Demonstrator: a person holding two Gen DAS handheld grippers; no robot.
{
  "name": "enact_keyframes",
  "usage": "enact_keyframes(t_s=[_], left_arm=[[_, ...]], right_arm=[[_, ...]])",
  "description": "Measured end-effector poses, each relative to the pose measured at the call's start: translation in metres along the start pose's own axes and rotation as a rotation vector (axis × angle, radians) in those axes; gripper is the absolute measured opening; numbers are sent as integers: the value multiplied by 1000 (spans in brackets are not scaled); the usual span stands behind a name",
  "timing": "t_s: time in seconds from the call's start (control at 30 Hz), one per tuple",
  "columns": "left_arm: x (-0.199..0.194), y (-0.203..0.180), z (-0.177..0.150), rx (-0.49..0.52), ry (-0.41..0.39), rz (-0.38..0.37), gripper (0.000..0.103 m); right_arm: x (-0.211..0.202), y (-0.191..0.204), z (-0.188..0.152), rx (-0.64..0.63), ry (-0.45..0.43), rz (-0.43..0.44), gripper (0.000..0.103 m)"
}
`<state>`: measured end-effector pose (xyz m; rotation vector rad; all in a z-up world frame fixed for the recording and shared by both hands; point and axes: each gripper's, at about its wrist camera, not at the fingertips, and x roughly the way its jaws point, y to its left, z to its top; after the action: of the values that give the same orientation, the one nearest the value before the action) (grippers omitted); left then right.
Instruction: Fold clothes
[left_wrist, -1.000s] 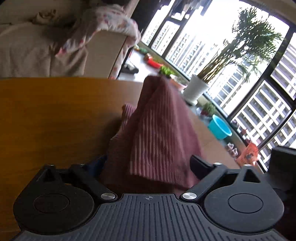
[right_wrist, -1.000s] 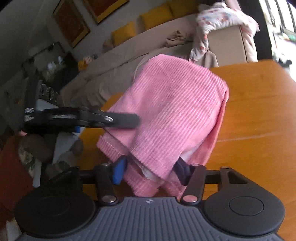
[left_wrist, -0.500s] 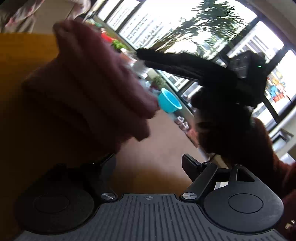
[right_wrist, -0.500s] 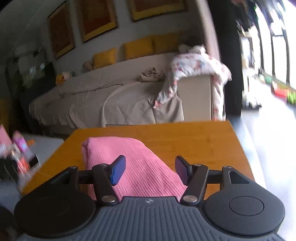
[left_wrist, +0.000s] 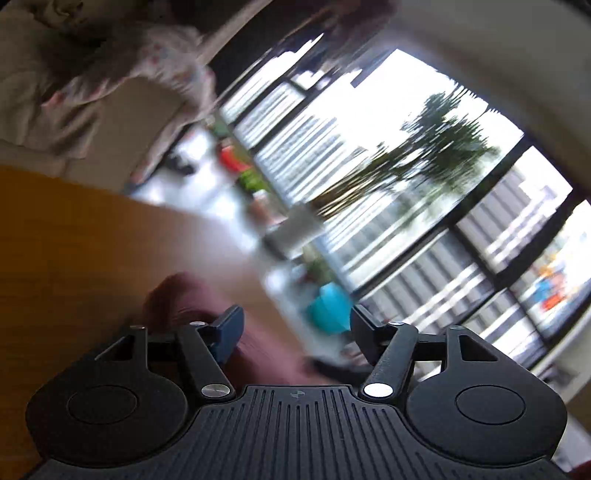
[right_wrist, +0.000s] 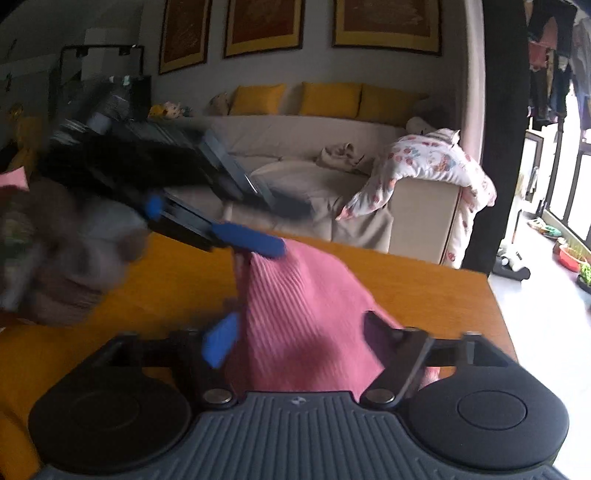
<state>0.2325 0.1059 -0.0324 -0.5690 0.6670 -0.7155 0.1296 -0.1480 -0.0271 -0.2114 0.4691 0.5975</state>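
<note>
Both grippers have let go of the pink ribbed garment (right_wrist: 295, 317), which now lies on the desk (right_wrist: 424, 291).

Right gripper (right_wrist: 295, 339) has its fingers spread wide on both sides of the cloth; a second ago it pinched the lifted cloth. Left gripper (left_wrist: 295, 328) is also wide; seen from the right it hovers at the garment's far end. So one fold looks laid down. Its long axis runs from the near desk edge toward the far edge by the sofa (right_wrist: 314, 147), with the narrow end pointing away.
</note>
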Motion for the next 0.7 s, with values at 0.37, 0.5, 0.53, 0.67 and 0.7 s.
enact_keyframes(t_s=[0.37, 0.5, 0.53, 0.67, 0.7], left_arm=[[-15, 55, 7, -124, -27, 104, 54], [-50, 39, 7, -138, -96, 114, 69], [-56, 38, 4, -147, -103, 112, 69], [-71, 31, -14, -184, -111, 87, 66], [-71, 29, -20, -192, -107, 74, 64]], right_arm=[[32, 52, -13, -298, 6, -121, 80], [37, 54, -20, -331, 17, -149, 80], [32, 49, -20, -295, 13, -132, 80], [17, 26, -18, -139, -1, -83, 46], [15, 20, -18, -116, -5, -85, 41]])
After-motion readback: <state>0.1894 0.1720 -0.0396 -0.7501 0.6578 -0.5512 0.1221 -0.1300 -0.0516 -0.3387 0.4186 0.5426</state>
